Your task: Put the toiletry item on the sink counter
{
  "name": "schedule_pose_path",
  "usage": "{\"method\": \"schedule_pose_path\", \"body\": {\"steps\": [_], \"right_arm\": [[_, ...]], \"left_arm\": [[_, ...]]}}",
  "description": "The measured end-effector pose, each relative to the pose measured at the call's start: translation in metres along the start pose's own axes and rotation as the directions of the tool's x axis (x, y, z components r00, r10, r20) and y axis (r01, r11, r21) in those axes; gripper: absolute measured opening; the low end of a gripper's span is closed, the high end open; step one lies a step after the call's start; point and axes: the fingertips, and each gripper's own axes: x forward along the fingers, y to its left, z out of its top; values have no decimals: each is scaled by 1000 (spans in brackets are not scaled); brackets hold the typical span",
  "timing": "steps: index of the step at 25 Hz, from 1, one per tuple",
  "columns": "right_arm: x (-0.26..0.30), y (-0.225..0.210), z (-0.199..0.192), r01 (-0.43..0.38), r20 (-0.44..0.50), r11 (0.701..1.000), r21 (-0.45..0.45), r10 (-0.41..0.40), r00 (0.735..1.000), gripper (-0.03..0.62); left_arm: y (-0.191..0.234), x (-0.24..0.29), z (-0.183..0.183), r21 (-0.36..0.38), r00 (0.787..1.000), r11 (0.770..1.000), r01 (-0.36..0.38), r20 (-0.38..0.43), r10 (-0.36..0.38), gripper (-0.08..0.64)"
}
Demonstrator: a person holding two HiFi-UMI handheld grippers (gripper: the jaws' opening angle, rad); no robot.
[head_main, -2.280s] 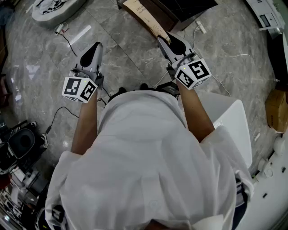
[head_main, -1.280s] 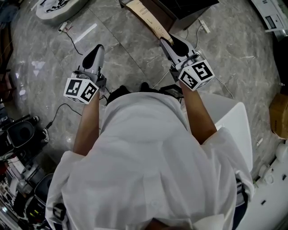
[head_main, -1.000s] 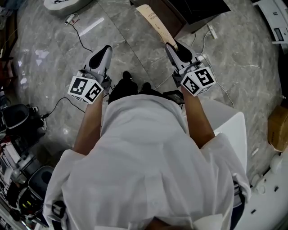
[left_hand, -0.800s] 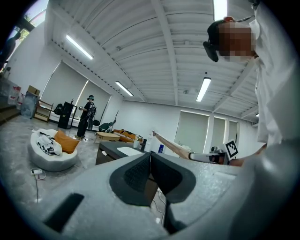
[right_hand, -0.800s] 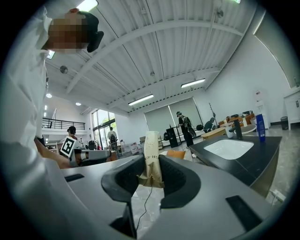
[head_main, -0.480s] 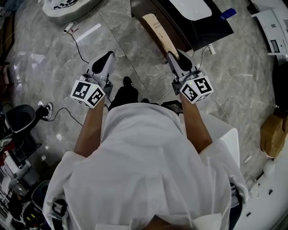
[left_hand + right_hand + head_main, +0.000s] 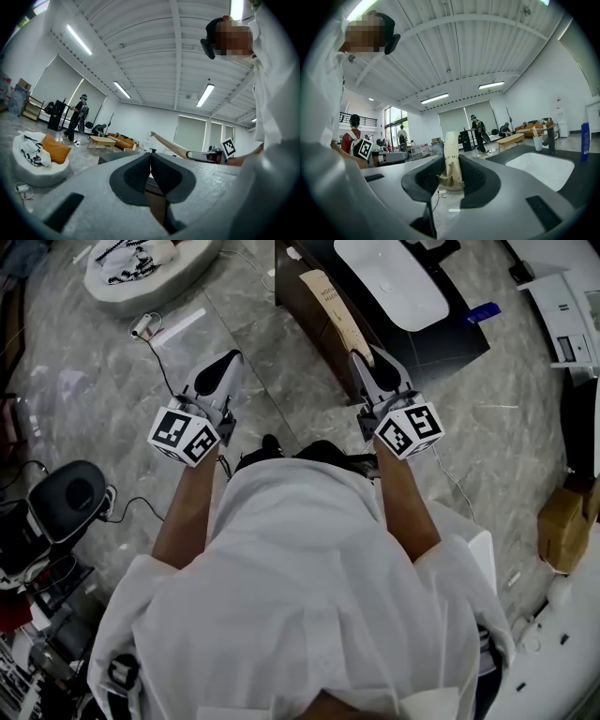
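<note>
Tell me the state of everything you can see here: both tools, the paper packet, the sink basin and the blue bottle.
left tool: shut, nothing between the jaws.
right tool: shut on the paper packet.
paper packet: held in the air, not yet on the counter.
sink basin: empty.
blue bottle: upright on the counter.

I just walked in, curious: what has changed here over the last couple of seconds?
The person walked forward: the dark counter with its white basin came into view ahead. The right gripper still grips the long paper packet; the left gripper stays shut, empty.
</note>
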Motion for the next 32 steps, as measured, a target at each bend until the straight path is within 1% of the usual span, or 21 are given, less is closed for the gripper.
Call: {"method": "schedule_pose_path", "body": {"steps": [5, 11, 14, 20, 22, 26, 28, 32], "right_arm": [[36, -21, 0, 1, -7, 1000, 10, -1, 1000, 100], [87, -76, 1, -1, 2, 1000, 30, 1, 1000, 100], [119, -115, 15, -8, 18, 999, 32, 8, 1000, 100], [169, -192, 68, -41, 40, 998, 37, 39, 998, 100], [192, -212, 78, -55, 42, 998, 28, 54, 998, 100], [232, -252, 91, -68, 52, 997, 27, 66, 996, 100], [244, -270, 94, -69, 58, 997, 30, 67, 996, 100], [259, -295, 95, -47, 67, 998, 52, 44, 997, 100]], "left_arm": [[34, 32, 1, -18, 1000, 1000, 8, -5, -8, 17], [80, 89, 0, -20, 1000, 1000, -6, -20, 6, 17], [106, 127, 11, -4, 1000, 1000, -21, -23, 21, 17], [131, 215, 57, 31, 999, 999, -39, -22, 40, 17], [152, 238, 67, 36, 998, 998, -52, -19, 53, 17], [188, 279, 68, 25, 997, 997, -71, -36, 72, 17], [196, 297, 67, 21, 997, 997, -68, -43, 69, 17], [206, 325, 68, 19, 997, 999, -51, -56, 52, 17]]}}
